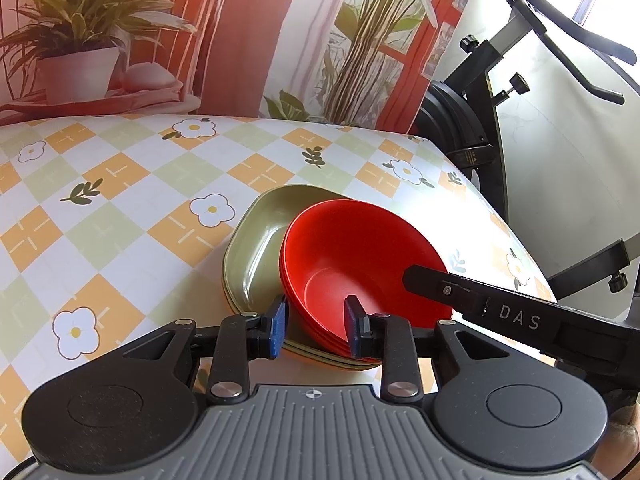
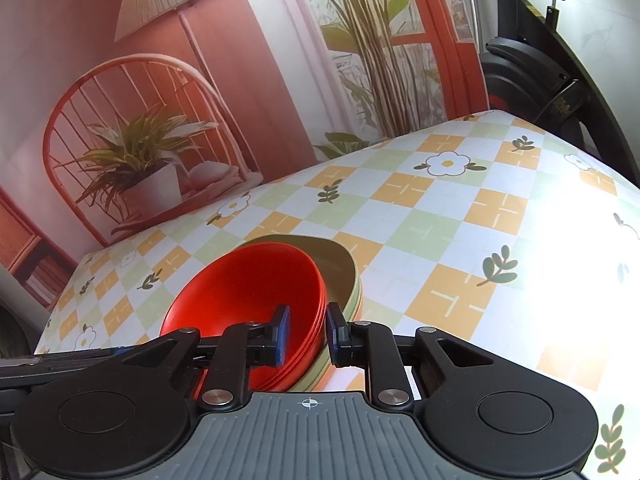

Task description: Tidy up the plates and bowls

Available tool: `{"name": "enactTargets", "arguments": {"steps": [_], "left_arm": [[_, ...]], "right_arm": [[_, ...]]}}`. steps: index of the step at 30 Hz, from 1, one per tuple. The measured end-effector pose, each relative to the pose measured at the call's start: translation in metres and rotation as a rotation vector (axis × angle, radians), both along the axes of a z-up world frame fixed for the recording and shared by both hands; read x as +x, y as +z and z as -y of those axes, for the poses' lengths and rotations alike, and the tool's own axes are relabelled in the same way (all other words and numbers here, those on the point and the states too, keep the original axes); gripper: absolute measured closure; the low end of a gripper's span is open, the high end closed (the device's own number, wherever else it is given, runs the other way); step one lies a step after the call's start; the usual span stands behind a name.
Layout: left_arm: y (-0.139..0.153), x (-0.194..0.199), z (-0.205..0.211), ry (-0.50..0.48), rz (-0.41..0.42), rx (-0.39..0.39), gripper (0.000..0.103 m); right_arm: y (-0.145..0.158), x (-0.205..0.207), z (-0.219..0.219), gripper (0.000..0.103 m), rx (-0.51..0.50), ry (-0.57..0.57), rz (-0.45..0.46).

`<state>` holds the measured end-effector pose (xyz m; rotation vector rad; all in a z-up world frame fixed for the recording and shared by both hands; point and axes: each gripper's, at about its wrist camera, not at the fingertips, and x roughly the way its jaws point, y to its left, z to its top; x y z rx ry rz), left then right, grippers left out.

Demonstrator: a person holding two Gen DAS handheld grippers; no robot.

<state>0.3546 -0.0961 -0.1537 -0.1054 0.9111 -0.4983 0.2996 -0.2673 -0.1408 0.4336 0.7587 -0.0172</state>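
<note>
A stack of red bowls (image 1: 360,256) (image 2: 244,288) sits inside a stack of olive green plates (image 1: 260,240) (image 2: 340,264) on the checked tablecloth. My left gripper (image 1: 316,328) is shut on the near rim of the bowls, with one blue pad outside the wall and the other inside. From the opposite side, my right gripper (image 2: 308,334) is shut on the bowls' rim as well, its left pad inside the bowl and its right pad between bowl and plate rim. In the left wrist view, part of the right gripper (image 1: 500,308) reaches over the bowl.
The table (image 1: 120,208) (image 2: 460,220) has a floral checked cloth, and its right edge lies close to the plates in the left wrist view. A black exercise machine (image 1: 480,120) stands beyond that edge. A printed backdrop (image 2: 160,100) hangs behind the table.
</note>
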Motion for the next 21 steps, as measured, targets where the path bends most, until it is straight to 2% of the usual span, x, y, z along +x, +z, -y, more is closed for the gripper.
{"name": "enactTargets", "arguments": {"steps": [4, 8, 12, 13, 15, 17, 21], "left_arm": [[0.006, -0.005, -0.002, 0.006, 0.041, 0.014, 0.055], [0.012, -0.008, -0.006, 0.027, 0.077, 0.022, 0.049], [0.019, -0.013, -0.011, 0.051, 0.110, 0.031, 0.045], [0.021, -0.015, -0.012, 0.056, 0.120, 0.035, 0.043], [0.026, -0.018, -0.015, 0.063, 0.142, 0.052, 0.039], [0.031, -0.021, -0.018, 0.071, 0.164, 0.063, 0.035], [0.044, -0.029, -0.028, 0.114, 0.202, 0.078, 0.019]], "right_arm": [[0.006, -0.001, -0.001, 0.077, -0.015, -0.006, 0.013], [0.011, -0.003, -0.003, 0.075, -0.037, -0.003, 0.026], [0.016, -0.007, -0.006, 0.069, -0.059, 0.003, 0.041], [0.018, -0.008, -0.006, 0.066, -0.061, 0.006, 0.047], [0.023, -0.011, -0.006, 0.050, -0.068, 0.008, 0.065], [0.028, -0.015, -0.008, 0.045, -0.082, 0.007, 0.084], [0.041, -0.020, -0.010, 0.034, -0.111, 0.004, 0.111]]}}
